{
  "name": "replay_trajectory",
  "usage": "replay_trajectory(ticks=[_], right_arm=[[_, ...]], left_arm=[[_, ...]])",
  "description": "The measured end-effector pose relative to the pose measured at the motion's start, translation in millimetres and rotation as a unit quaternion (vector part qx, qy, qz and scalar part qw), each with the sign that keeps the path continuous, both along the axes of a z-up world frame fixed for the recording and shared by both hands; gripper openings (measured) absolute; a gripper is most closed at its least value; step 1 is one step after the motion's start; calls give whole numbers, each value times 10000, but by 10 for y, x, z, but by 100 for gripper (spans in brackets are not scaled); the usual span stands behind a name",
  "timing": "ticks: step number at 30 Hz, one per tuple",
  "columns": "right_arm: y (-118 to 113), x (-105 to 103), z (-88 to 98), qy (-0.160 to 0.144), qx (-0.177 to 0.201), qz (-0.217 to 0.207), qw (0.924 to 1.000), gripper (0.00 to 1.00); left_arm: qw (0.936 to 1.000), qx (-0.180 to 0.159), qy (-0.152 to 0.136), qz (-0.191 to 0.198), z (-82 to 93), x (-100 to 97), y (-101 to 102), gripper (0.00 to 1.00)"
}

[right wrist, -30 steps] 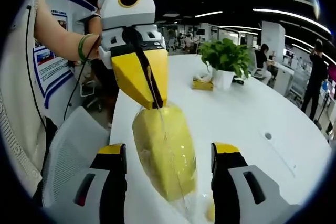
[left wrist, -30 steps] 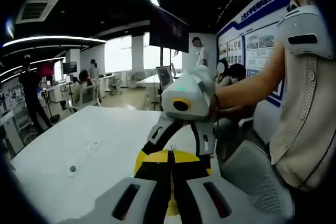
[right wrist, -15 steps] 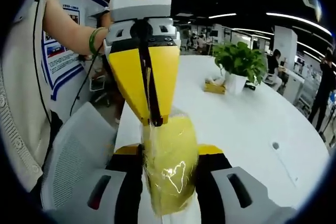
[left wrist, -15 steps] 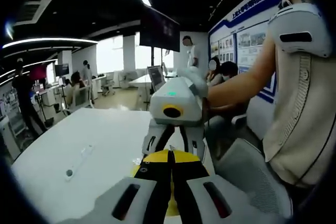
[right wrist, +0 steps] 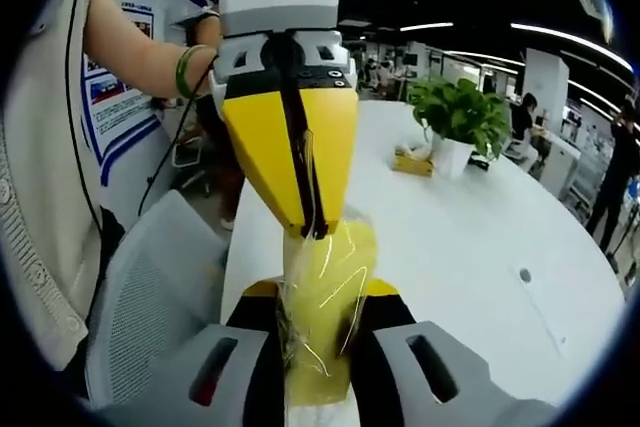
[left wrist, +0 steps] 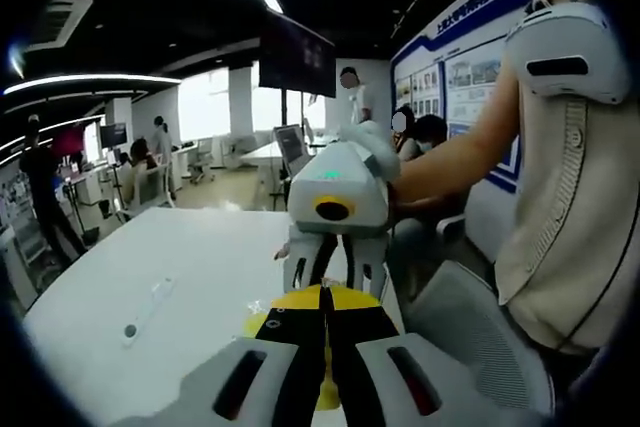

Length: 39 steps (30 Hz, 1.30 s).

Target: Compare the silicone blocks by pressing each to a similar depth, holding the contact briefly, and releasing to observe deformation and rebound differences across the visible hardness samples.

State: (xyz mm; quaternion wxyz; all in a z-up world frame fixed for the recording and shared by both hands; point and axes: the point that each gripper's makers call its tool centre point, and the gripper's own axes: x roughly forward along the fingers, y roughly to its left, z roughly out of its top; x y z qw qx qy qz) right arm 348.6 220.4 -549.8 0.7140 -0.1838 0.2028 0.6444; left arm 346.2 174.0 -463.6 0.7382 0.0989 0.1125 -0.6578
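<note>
Open-plan office with ceiling strip lights; a long white table (right wrist: 470, 237) carries a potted plant (right wrist: 458, 122) at its far part, with a small yellow box (right wrist: 411, 161) just beside the pot. A grey mesh chair (right wrist: 150, 297) stands at the table's near edge, next to a person in a beige top (left wrist: 565, 197).

Right gripper (right wrist: 312, 332): jaws drawn in tight on a yellow silicone block (right wrist: 325, 327) in clear film wrap; the block sits squeezed between the two jaws and bulges above them over the table's near edge.

Left gripper (right wrist: 305, 232): seen in the right gripper view, its yellow jaws are closed together, tips pinching the block's top and film. In the left gripper view the same jaws (left wrist: 322, 347) meet with the block (left wrist: 325, 297) visible beyond them, and the right gripper (left wrist: 335, 272) stands just past the block.
</note>
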Motion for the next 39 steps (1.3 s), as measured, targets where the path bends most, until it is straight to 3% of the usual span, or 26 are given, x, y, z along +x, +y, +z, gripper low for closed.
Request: replay_trajectory(ticks=[5, 6, 13, 14, 15, 24, 39], right_arm=[[-20, -16, -5, -80, -133, 16, 9999, 10], [-31, -25, -15, 32, -203, -16, 9998, 10], [-19, -70, -3, 55, -206, 44, 9998, 8], [-12, -58, 9, -128, -203, 63, 9997, 8], [-17, -83, -3, 11, -230, 84, 9997, 8], [12, -116, 8, -24, -220, 129, 9997, 8], [7, -126, -7, -43, -248, 152, 9996, 8]], left_arm=[[10000, 1, -23, -63, -3, -40, -24, 0], [10000, 2, -32, -66, -1, -44, -27, 0], [9999, 4, -53, -97, 15, -59, -10, 0], [9999, 1, -55, -98, 18, -63, -7, 0], [9999, 13, -51, -102, 14, -69, -1, 0], [9997, 14, -204, -114, 23, -143, -14, 0], [9998, 54, -163, -91, 16, -189, -61, 0]])
